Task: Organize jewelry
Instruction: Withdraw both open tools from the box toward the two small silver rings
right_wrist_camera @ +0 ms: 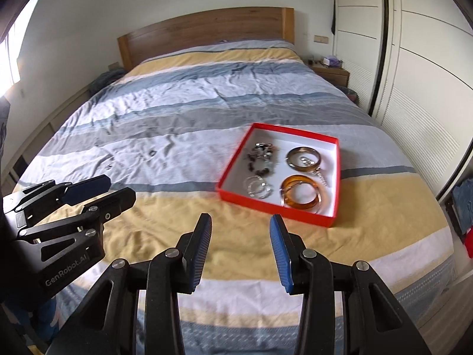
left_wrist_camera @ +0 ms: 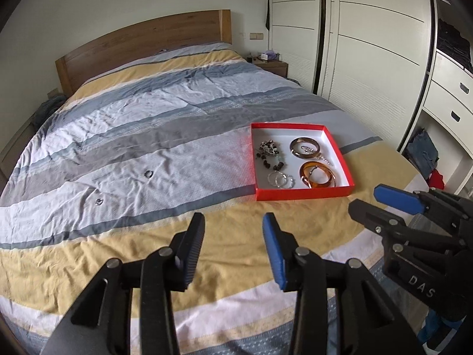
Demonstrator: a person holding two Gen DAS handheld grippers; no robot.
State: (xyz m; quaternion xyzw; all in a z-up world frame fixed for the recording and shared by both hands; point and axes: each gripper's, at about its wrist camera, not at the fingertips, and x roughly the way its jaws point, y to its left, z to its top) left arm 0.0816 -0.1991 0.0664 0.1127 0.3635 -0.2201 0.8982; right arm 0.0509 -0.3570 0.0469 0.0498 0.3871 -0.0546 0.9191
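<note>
A red box [left_wrist_camera: 304, 193] [right_wrist_camera: 298, 213] with a white inside lies on the striped bedspread. It holds a dark bead bracelet [left_wrist_camera: 269, 151] [right_wrist_camera: 261, 155], silver hoops [left_wrist_camera: 280, 180] [right_wrist_camera: 257, 188], a brown bangle [left_wrist_camera: 304, 147] [right_wrist_camera: 303, 156] and an amber bangle [left_wrist_camera: 317, 178] [right_wrist_camera: 301, 196]. Two small rings lie loose on the bedspread to the box's left: one [left_wrist_camera: 148, 174] [right_wrist_camera: 152, 153] farther, one [left_wrist_camera: 98, 201] [right_wrist_camera: 108, 166] nearer. My left gripper [left_wrist_camera: 233, 224] [right_wrist_camera: 118, 188] is open and empty above the yellow stripe. My right gripper [right_wrist_camera: 240, 227] [left_wrist_camera: 365, 198] is open and empty, just in front of the box.
The bed has a wooden headboard [left_wrist_camera: 142, 44] at the far end. A white wardrobe [left_wrist_camera: 369, 53] stands along the right, with open shelves and drawers [left_wrist_camera: 452, 88]. A bedside table [left_wrist_camera: 270, 65] with small items sits by the headboard.
</note>
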